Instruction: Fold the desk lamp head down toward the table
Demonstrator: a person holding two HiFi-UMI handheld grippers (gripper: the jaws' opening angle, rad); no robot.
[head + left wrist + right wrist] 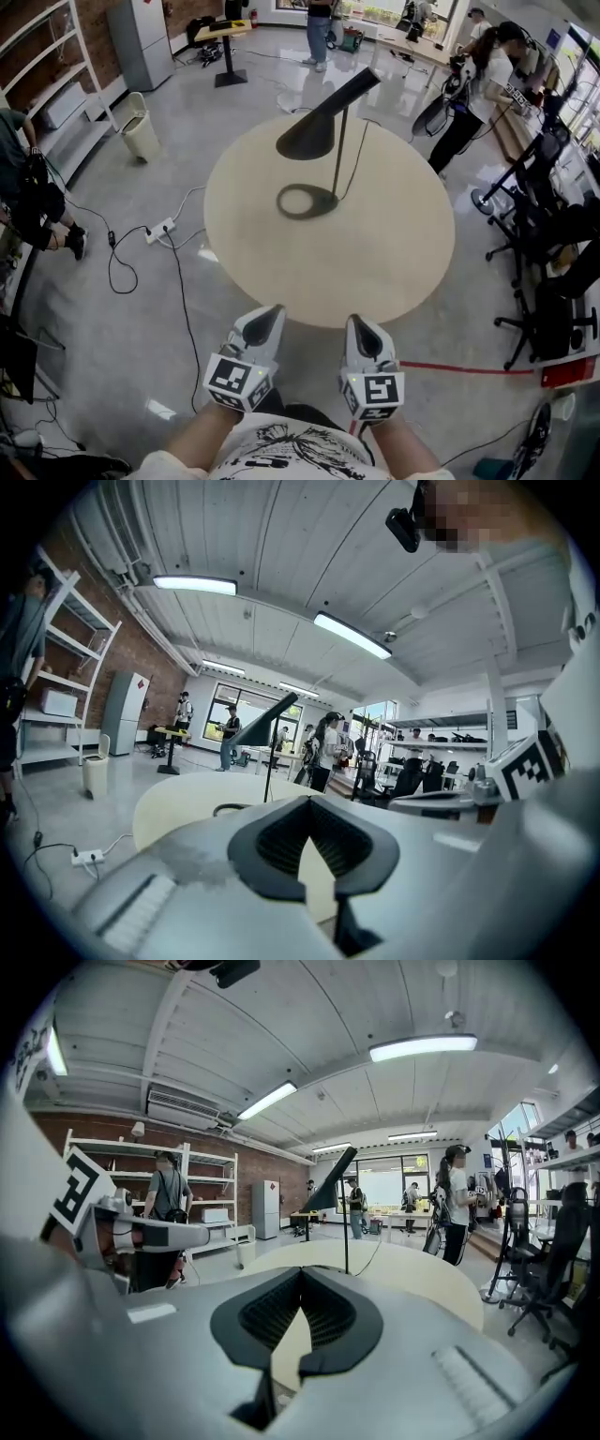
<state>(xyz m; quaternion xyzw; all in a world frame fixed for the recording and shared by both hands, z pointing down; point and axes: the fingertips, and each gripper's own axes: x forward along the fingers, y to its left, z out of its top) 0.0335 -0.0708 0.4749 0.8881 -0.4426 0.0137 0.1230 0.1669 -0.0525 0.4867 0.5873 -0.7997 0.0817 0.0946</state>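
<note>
Desk lamp (323, 127) upright on the far half of the round tabletop (375, 253).
Its black head (309, 139) is raised and tilted on top of the thin pole (339, 155), above its ring base (324, 200). We hold the left tool (265, 322) and the right tool (363, 334) side by side near the closer edge of the tabletop, well apart from the lamp; each has its jaws pressed together, with nothing between them.

Head view overhead; gripper views low, sharing lamp (309, 138).
</note>
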